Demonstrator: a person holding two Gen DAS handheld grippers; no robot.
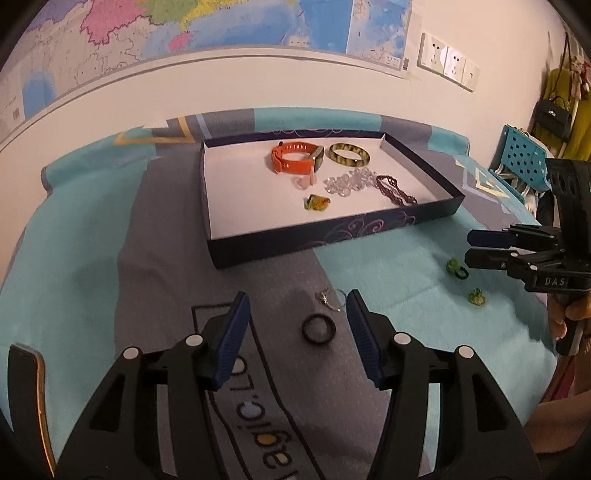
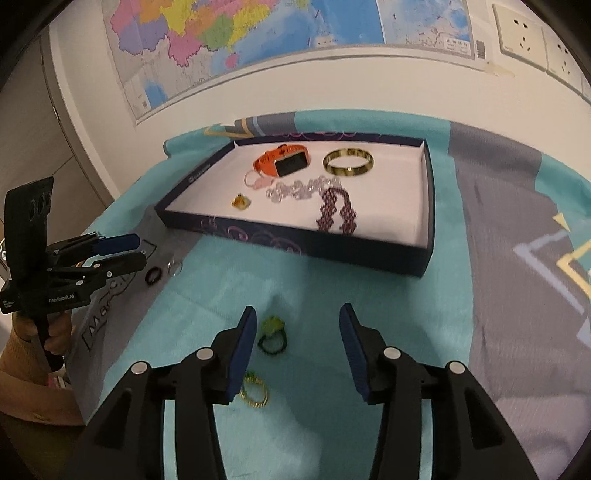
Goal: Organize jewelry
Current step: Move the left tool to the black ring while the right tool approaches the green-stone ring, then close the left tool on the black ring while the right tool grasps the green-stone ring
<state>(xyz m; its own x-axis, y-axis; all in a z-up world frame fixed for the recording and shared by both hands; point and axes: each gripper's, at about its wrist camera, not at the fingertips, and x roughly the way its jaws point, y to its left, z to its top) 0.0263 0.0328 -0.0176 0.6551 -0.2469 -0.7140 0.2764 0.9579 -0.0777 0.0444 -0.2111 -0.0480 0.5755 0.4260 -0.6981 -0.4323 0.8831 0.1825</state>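
Observation:
A dark box (image 1: 332,236) (image 2: 295,245) with a white floor holds an orange watch (image 1: 291,158) (image 2: 282,162), a yellow-black bangle (image 1: 349,155) (image 2: 348,162), clear beads (image 1: 347,181), a maroon bracelet (image 1: 396,190) (image 2: 336,214) and an amber charm (image 1: 316,202) (image 2: 241,202). My left gripper (image 1: 298,317) is open over a black ring (image 1: 318,329) (image 2: 153,275), with a silver ring (image 1: 332,298) (image 2: 174,267) just beyond. My right gripper (image 2: 298,332) is open above a green-stone ring (image 2: 272,334) (image 1: 456,267); a gold-green ring (image 2: 255,393) (image 1: 477,296) lies by its left finger.
A teal and grey cloth (image 1: 388,273) (image 2: 369,295) covers the table. A wall with a map (image 1: 184,33) stands behind. A blue chair (image 1: 524,155) and hanging bags (image 1: 554,114) are at the right in the left wrist view.

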